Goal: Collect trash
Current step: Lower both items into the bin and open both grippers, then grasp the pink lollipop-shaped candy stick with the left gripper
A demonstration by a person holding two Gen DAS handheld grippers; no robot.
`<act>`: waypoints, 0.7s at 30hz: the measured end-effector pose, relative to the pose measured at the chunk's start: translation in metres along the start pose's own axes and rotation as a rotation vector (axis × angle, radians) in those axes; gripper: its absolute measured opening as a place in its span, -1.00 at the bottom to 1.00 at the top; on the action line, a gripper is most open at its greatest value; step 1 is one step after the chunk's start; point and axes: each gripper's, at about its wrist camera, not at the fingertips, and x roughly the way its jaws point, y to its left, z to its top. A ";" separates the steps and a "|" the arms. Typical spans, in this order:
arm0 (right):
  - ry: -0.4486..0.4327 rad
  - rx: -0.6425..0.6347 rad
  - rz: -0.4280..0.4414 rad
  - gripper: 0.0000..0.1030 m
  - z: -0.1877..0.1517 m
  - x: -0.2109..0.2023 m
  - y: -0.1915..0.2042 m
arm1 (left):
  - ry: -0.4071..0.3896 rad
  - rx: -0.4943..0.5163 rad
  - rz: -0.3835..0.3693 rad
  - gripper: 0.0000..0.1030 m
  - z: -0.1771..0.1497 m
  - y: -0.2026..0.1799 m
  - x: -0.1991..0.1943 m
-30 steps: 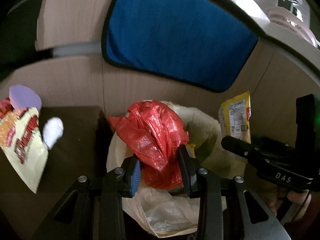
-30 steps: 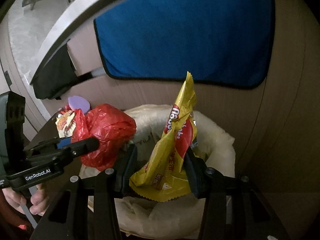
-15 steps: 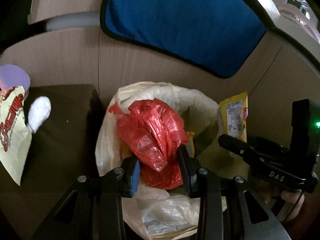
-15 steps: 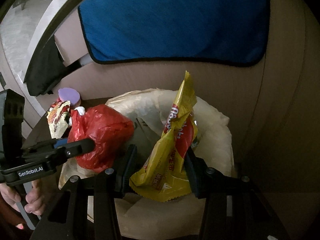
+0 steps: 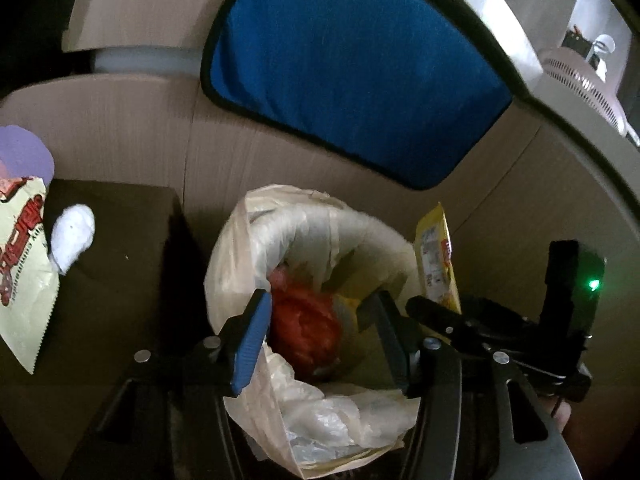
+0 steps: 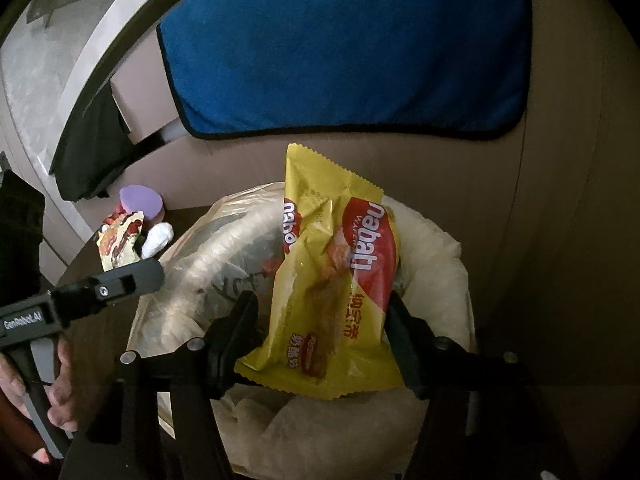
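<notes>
Crumpled red bag [image 5: 306, 326], yellow wrapper [image 6: 332, 280]

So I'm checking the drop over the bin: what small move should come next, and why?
Probably lift both tools clear of the lined bin. The left tool has just opened, and the red plastic bag lies down inside. The right tool has just opened too, and the yellow wafer wrapper between its fingers tilts over the opening.
</notes>
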 end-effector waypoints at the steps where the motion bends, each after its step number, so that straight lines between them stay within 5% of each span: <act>1: -0.005 -0.003 0.001 0.22 0.001 -0.002 0.001 | -0.007 -0.005 -0.001 0.06 0.002 0.001 -0.003; 6: -0.055 -0.039 -0.013 0.46 0.007 -0.017 0.012 | -0.033 -0.040 0.001 0.06 0.003 0.008 -0.022; 11: -0.071 -0.039 0.019 0.47 0.016 -0.026 0.023 | -0.065 -0.054 0.026 0.06 0.001 0.020 -0.040; 21: -0.141 -0.128 -0.071 0.46 0.025 -0.042 0.071 | -0.150 -0.099 0.154 0.06 -0.009 0.078 -0.100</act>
